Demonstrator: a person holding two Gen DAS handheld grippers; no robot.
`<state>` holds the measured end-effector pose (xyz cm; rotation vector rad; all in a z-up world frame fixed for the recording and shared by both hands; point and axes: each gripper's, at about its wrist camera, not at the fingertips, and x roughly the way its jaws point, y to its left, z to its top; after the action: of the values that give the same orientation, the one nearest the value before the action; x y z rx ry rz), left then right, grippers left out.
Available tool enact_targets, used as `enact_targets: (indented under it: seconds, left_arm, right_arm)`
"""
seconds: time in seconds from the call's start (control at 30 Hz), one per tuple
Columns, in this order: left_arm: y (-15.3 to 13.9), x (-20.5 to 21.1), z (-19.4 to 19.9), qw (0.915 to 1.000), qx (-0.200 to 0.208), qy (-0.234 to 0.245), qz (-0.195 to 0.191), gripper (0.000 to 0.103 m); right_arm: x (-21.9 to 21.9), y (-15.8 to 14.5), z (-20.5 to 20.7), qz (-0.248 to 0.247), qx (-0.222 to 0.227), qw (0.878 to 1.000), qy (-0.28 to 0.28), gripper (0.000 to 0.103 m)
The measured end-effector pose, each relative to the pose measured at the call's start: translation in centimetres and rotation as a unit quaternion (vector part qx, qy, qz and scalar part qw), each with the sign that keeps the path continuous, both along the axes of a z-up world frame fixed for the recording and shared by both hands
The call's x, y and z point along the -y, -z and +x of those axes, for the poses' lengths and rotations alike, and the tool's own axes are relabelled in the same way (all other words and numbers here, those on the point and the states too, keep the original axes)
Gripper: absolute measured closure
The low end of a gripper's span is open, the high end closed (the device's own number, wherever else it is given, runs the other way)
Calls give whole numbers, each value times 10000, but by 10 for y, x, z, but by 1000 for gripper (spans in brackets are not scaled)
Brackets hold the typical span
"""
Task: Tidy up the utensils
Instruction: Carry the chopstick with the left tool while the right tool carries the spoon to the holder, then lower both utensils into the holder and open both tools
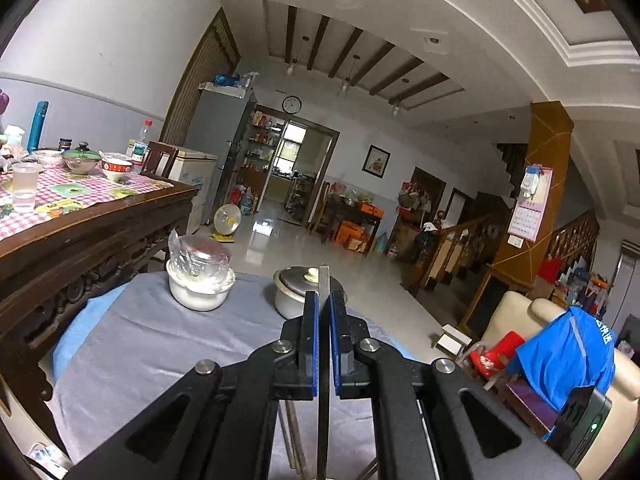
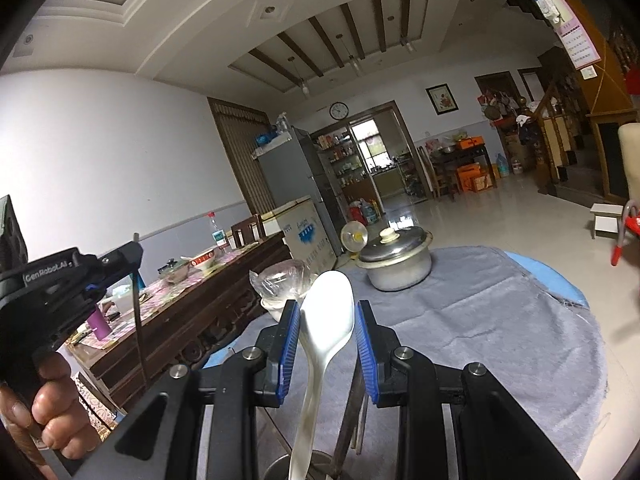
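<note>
My left gripper (image 1: pixel 324 304) is shut on a thin flat metal utensil (image 1: pixel 323 280) that stands upright between its blue pads, over the grey cloth of the round table (image 1: pixel 160 344). In the right wrist view the left gripper (image 2: pixel 134 258) is at the left, with the dark utensil (image 2: pixel 138 312) hanging below it. My right gripper (image 2: pixel 328 312) is open. A white plastic spoon (image 2: pixel 328 312) stands between its fingers, bowl up, and its handle goes down into a metal holder (image 2: pixel 316 466) at the bottom edge, beside chopsticks (image 2: pixel 348 408). I cannot tell whether the pads touch the spoon.
A lidded aluminium pot (image 1: pixel 296 292) and a white bowl with a plastic-wrapped glass lid (image 1: pixel 200 280) stand at the far side of the table. A dark wooden dining table (image 1: pixel 80 216) with dishes is close on the left. A sofa with blue cloth (image 1: pixel 568 352) is at the right.
</note>
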<state>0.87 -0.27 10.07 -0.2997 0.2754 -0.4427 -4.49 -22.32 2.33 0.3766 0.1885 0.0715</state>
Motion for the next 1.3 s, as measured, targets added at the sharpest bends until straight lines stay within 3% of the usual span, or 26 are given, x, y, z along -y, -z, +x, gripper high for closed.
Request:
enact_targets:
  seconds: [0.33,0.7,1.13,1.3]
  left_arm:
    - [17,5,3,9994,-86,14,-336,98]
    - [33,6,7,9984,11,-355,-447,98]
    - [53,3,5,9924,630,-877,-596,98]
    - [63,5,6,9929,662,-832,-536,98]
  right_arm:
    - [-9,17,-2,-202,252,9993,197,73]
    - [-24,34,-1,-444,445,9975,334,73]
    - [-47,50,1,-851,596,9942,281,73]
    - [-54,53,1,-984,627,9929,240,72]
